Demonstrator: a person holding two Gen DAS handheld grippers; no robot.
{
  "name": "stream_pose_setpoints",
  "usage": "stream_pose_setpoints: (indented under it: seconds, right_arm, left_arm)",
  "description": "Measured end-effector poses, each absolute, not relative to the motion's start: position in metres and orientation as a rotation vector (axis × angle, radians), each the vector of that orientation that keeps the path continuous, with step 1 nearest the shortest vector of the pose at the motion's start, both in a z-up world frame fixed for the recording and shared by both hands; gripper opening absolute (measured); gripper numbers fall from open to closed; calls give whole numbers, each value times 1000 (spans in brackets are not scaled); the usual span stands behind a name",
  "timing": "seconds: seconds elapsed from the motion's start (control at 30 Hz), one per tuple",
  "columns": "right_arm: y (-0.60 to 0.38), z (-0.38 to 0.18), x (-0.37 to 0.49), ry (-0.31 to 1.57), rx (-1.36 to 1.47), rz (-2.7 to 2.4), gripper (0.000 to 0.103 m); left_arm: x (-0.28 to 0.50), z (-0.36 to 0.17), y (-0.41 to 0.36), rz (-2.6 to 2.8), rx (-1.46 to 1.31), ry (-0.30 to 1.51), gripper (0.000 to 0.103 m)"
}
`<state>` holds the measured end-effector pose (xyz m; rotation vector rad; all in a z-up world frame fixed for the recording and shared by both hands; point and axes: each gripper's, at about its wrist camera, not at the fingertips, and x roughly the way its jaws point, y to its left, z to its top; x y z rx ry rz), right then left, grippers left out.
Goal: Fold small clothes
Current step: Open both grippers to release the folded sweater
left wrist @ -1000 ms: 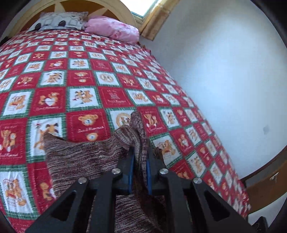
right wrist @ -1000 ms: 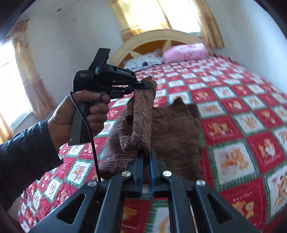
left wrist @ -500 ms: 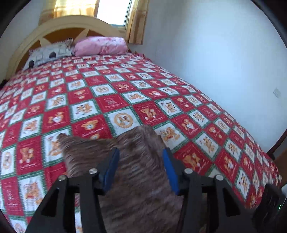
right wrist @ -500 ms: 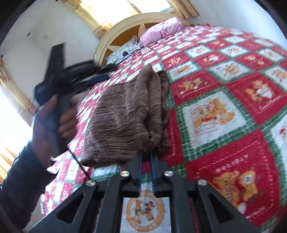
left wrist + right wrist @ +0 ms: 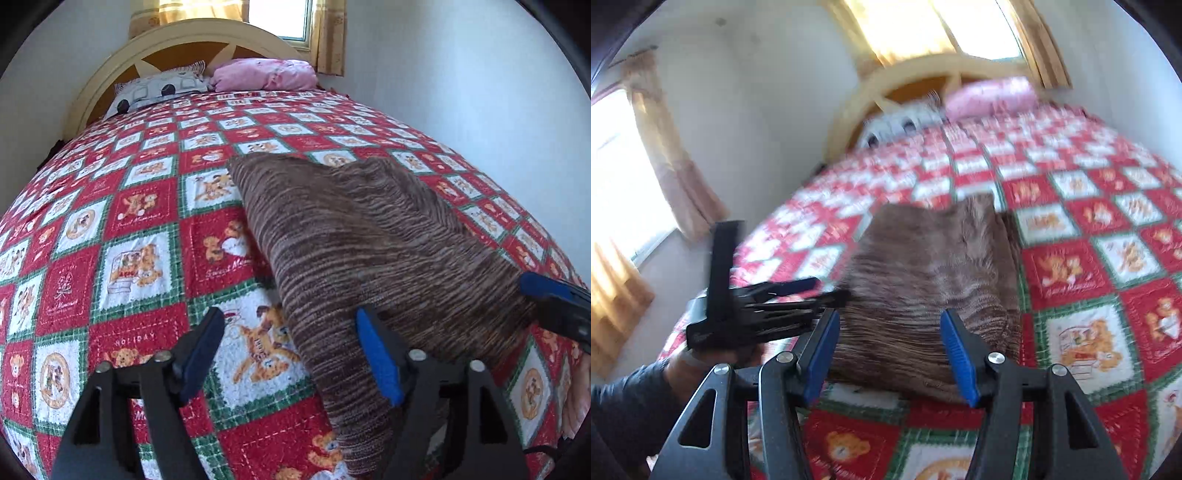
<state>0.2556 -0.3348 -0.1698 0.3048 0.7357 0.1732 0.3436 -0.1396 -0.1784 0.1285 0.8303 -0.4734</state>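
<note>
The brown knitted garment [image 5: 369, 251] lies folded on the bed's red patchwork quilt [image 5: 140, 229], toward the foot end, well apart from the pink pillow [image 5: 266, 74] at the headboard. The left claw [image 5: 291, 358] is spreading, with quilt and the garment's near edge between its pads, which press on nothing. The right claw [image 5: 890, 354] is also spreading just short of the garment's near edge, gripping nothing; the right view is blurred.

The step in hand looks like letting go after a fold. To do it well, both claws should draw back from the garment low and straight, so no pad snags the loose knit and drags the top layer open. A ridge stands up on the side of the garment away from the left claw; pressing it flat toward the quilt would likely leave a tidier bundle before any further fold.
</note>
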Motion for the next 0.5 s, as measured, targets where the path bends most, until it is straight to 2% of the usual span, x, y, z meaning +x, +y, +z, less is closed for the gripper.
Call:
stream_pose_setpoints:
  seconds: [0.03, 0.1, 0.33, 0.5]
  right_arm:
    - [-336, -183, 264, 811, 305, 142, 58]
    - [-343, -199, 271, 863, 319, 134, 58]
    - [-335, -185, 268, 885, 223, 142, 58]
    - [-328, -146, 271, 777, 132, 83, 58]
  left_arm:
    - [344, -181, -139, -475, 128, 835, 90]
    - [344, -187, -134, -484, 92, 845, 95]
    - [349, -198, -117, -537, -33, 897, 100]
    - [344, -198, -120, -532, -13, 886, 103]
